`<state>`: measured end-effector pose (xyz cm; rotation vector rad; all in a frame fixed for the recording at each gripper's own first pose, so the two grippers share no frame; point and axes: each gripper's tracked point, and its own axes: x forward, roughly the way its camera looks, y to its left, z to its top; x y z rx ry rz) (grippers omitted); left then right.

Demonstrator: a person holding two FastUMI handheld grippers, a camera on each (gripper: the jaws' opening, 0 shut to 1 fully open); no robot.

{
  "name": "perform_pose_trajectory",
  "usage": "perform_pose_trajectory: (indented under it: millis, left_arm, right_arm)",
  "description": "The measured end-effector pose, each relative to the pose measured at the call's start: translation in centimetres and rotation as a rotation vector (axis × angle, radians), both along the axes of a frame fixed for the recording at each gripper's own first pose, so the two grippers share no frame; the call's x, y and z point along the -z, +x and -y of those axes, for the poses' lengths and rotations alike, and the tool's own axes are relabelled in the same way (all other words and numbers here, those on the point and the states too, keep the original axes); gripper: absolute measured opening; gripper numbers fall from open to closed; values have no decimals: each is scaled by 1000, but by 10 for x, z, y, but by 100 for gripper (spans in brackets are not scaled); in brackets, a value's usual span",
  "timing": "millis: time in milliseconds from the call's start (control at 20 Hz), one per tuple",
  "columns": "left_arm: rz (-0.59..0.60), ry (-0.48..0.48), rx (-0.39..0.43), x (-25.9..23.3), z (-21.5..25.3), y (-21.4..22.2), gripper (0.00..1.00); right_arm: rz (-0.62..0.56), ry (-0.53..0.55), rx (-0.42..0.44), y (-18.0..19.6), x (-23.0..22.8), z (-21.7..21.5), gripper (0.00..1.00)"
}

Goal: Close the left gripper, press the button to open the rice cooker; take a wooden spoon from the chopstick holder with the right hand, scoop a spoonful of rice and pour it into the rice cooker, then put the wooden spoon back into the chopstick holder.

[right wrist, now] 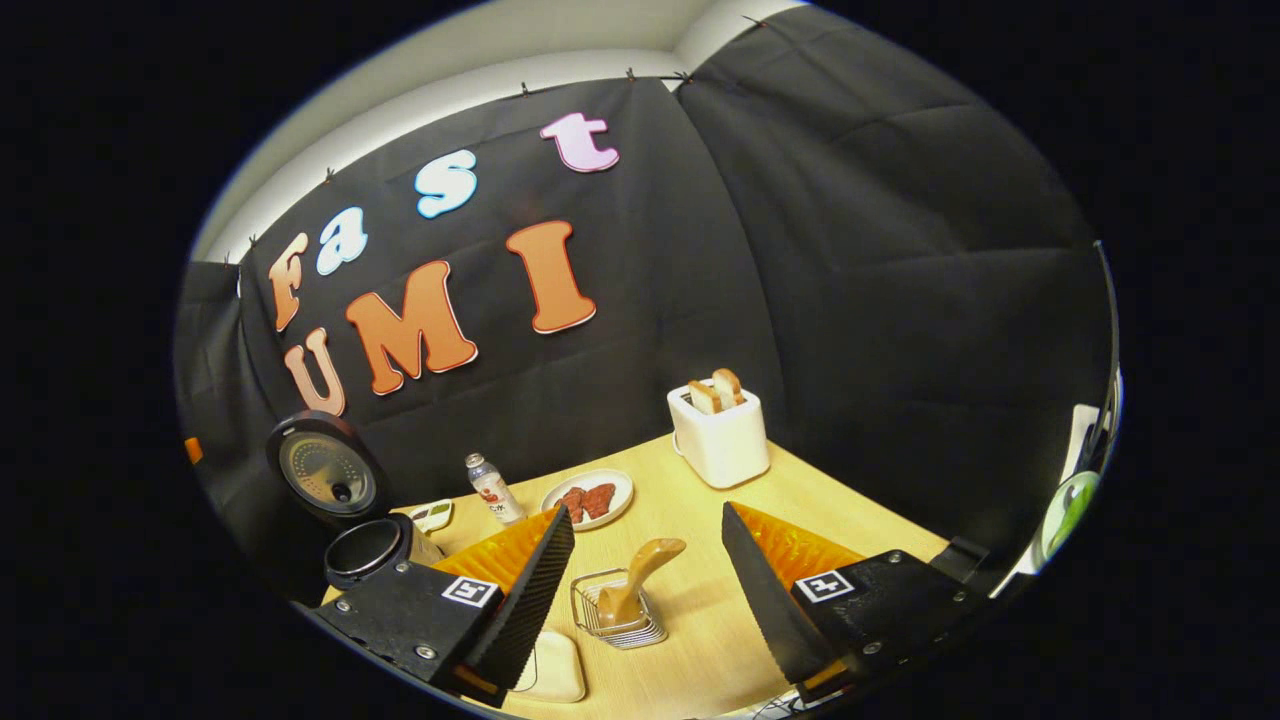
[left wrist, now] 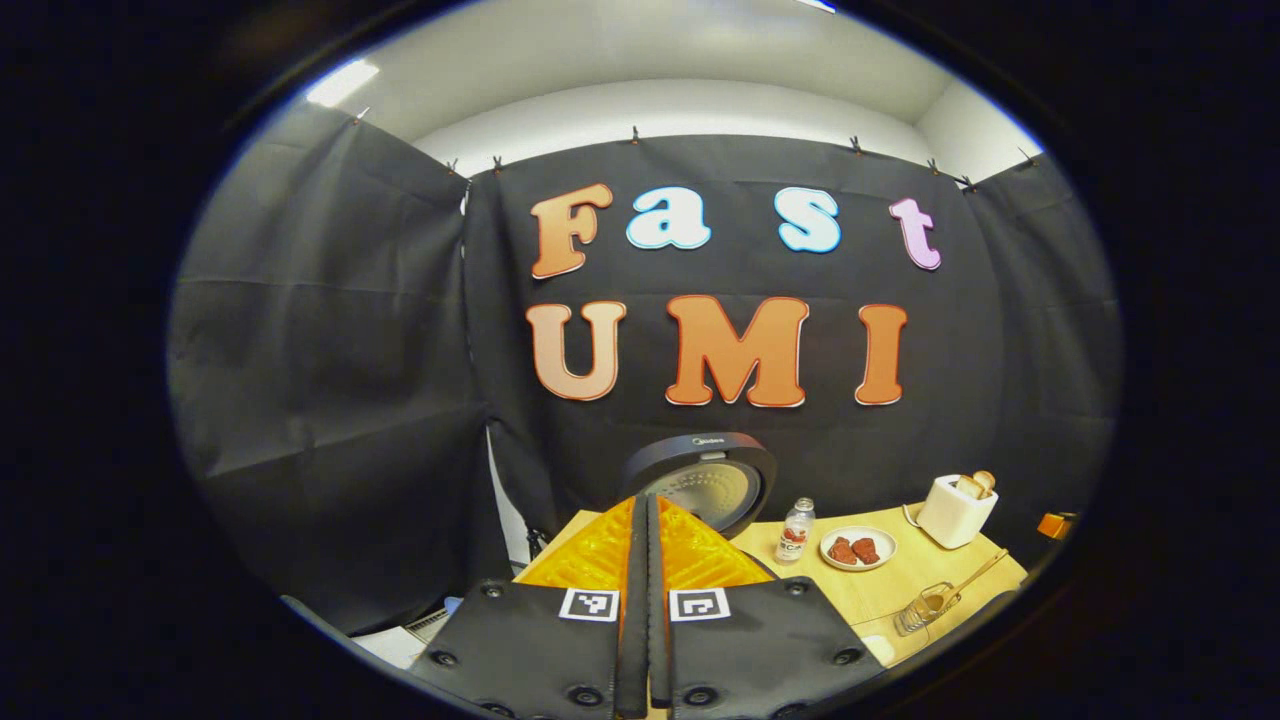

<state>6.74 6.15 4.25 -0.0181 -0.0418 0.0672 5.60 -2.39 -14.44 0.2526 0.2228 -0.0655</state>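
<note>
The rice cooker (left wrist: 705,480) stands behind my left gripper (left wrist: 648,500) with its round lid up; that gripper's fingers are pressed together, with nothing between them. In the right gripper view the cooker's lid (right wrist: 325,470) is raised over the open pot (right wrist: 365,548) at the left. A wooden spoon (right wrist: 645,570) leans in the wire chopstick holder (right wrist: 610,615), just beyond my right gripper (right wrist: 645,510). This gripper is open, one finger on each side of the holder, touching nothing. A pale shallow dish (right wrist: 555,665) lies near the left finger.
On the wooden table (right wrist: 700,640) stand a small bottle (right wrist: 492,490), a plate (right wrist: 610,483) with red pieces, and a white toaster (right wrist: 718,435) holding bread. From the left gripper, the holder (left wrist: 925,605) is at the right front, the toaster (left wrist: 958,508) behind it.
</note>
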Motion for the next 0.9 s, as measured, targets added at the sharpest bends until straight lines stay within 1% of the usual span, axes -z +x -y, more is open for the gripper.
perform_pose_trajectory:
  millis: [50, 100, 200, 250, 300, 350, 400, 450, 500, 550, 600, 650, 700, 750, 900]
  left_arm:
    - [15, 0, -20, -6, -7, -6, 5]
    - [30, 4, -45, -9, -15, -14, 5]
    - [44, 10, -74, -14, -25, -26, 5]
    - [42, 12, -90, -15, -30, -32, 8]
    - [38, 13, -105, -15, -36, -35, 7]
    - [36, 8, -116, -15, -40, -41, 8]
    - [35, 1, -120, -16, -41, -47, 12]
    - [32, 1, -133, -17, -45, -51, 29]
    - [25, 7, -151, -16, -51, -52, 34]
    - [20, 14, -168, -16, -56, -55, 33]
    - [21, 13, -166, -18, -54, -57, 32]
    - [18, 13, -148, -20, -49, -56, 41]
    - [14, 10, -141, -21, -44, -58, 50]
    - [28, 3, -145, -22, -43, -60, 59]
    - [24, 1, -153, -19, -41, -58, 86]
  right_arm:
    - [-17, 19, -3, 6, 9, -1, 93]
    - [-31, 39, -8, 10, 18, -3, 98]
    - [-61, 83, -15, 19, 35, -4, 100]
    - [-73, 106, -21, 23, 43, -5, 100]
    - [-84, 131, -24, 27, 50, -6, 95]
    - [-96, 163, -28, 32, 58, -7, 95]
    - [-109, 191, -31, 36, 64, -8, 95]
    - [-126, 222, -32, 41, 70, -10, 94]
    - [-141, 248, -32, 45, 78, -11, 93]
    - [-153, 265, -31, 48, 86, -11, 93]
    - [-165, 286, -33, 53, 89, -14, 92]
    - [-172, 308, -36, 55, 91, -17, 90]
    - [-182, 327, -40, 58, 94, -18, 83]
    - [-198, 340, -45, 58, 100, -20, 81]
    - [-212, 358, -50, 65, 106, -21, 64]
